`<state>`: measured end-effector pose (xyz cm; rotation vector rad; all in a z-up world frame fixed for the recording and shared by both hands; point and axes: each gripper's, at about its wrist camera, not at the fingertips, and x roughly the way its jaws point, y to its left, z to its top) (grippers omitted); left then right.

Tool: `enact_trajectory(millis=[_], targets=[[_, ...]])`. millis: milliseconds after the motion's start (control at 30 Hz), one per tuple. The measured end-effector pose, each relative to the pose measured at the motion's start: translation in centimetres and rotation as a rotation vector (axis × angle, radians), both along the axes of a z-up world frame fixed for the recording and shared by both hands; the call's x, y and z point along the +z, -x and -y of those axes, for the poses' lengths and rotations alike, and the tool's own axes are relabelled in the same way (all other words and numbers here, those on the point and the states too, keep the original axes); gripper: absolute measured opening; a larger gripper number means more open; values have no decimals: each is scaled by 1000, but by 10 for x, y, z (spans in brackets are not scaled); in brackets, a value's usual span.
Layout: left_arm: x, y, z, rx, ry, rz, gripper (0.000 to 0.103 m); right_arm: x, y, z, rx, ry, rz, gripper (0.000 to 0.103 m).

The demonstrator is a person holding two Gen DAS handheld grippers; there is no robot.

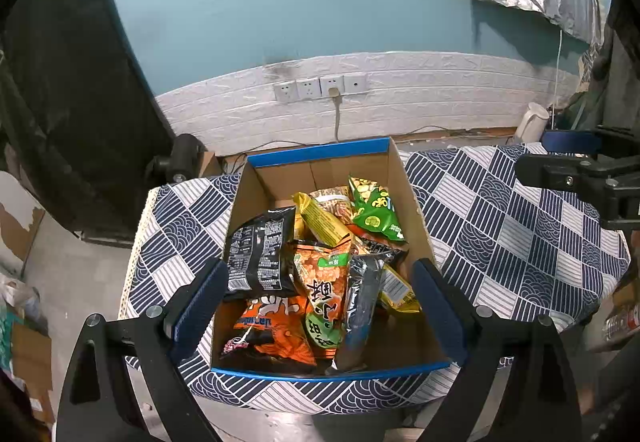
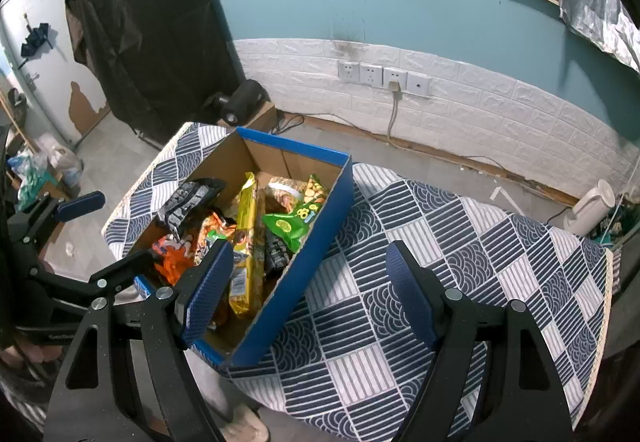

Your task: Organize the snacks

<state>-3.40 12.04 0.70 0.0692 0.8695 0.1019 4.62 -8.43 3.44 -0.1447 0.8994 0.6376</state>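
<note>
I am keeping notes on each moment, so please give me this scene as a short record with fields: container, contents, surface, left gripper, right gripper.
container: cardboard box with blue outside, open top
contents: several snack bags, among them a black bag, a green bag, a long yellow pack
surface: table under a blue and white patterned cloth
left gripper: jaws open, above the box, holding nothing
right gripper: jaws open, over the box's right wall, holding nothing
</note>
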Motion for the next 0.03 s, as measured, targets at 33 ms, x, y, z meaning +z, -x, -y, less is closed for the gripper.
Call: enact_trajectory(millis=[33], targets=[[0,0,0,-1,0,-2,94,0,0,0,1,0,-1,78]])
